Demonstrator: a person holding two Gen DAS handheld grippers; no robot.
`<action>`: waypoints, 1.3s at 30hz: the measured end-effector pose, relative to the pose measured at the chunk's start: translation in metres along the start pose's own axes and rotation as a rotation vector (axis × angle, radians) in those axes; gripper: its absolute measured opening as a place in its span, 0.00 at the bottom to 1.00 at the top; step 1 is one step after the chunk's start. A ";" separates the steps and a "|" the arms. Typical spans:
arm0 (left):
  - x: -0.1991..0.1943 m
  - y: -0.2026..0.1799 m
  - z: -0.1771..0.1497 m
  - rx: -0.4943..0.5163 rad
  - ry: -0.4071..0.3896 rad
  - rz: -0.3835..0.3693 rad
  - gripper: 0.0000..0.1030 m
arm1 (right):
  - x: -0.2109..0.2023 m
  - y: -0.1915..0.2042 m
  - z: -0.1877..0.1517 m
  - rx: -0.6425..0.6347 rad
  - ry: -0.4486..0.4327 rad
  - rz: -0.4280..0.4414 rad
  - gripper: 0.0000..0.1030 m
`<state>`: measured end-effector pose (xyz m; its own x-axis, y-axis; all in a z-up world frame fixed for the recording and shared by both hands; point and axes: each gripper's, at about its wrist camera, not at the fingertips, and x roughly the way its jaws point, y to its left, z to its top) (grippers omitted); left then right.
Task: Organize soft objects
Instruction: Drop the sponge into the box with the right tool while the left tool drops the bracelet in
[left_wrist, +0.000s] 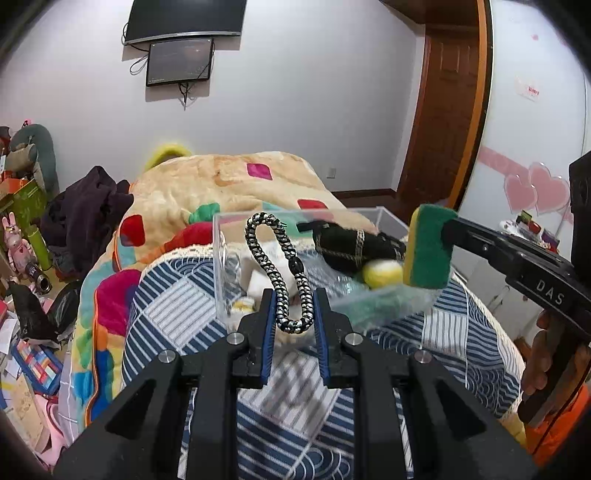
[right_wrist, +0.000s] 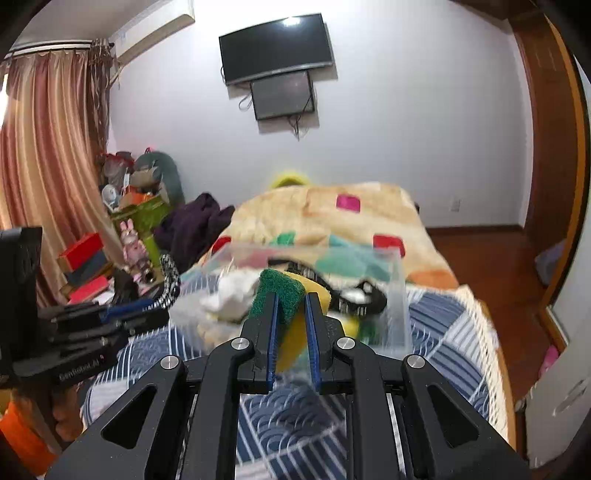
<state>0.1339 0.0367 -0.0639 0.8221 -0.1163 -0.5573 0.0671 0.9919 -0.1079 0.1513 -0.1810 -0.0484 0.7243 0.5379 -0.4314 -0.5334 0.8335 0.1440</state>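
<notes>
The left gripper (left_wrist: 294, 308) pinched a braided cord (left_wrist: 280, 266); ahead stood a clear box (left_wrist: 221, 266). The right gripper (right_wrist: 290, 312) clamped a sponge (right_wrist: 280, 291); only its view showed curtains (right_wrist: 48, 177).

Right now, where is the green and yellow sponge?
The sponge is clamped in the right gripper, held in the air at the near right edge of the clear box on the bed, just right of the black pouch.
</notes>
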 end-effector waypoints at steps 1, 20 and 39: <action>0.002 0.000 0.003 0.000 -0.003 -0.005 0.19 | 0.002 0.001 0.004 -0.004 -0.011 -0.009 0.12; 0.069 -0.003 0.008 -0.007 0.104 -0.030 0.28 | 0.063 0.009 -0.006 -0.056 0.118 -0.055 0.12; 0.023 -0.004 0.010 -0.021 0.009 -0.030 0.46 | 0.034 0.001 -0.001 -0.044 0.131 -0.039 0.30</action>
<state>0.1584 0.0308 -0.0683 0.8146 -0.1464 -0.5612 0.0797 0.9867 -0.1416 0.1745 -0.1620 -0.0641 0.6828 0.4820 -0.5491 -0.5270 0.8454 0.0868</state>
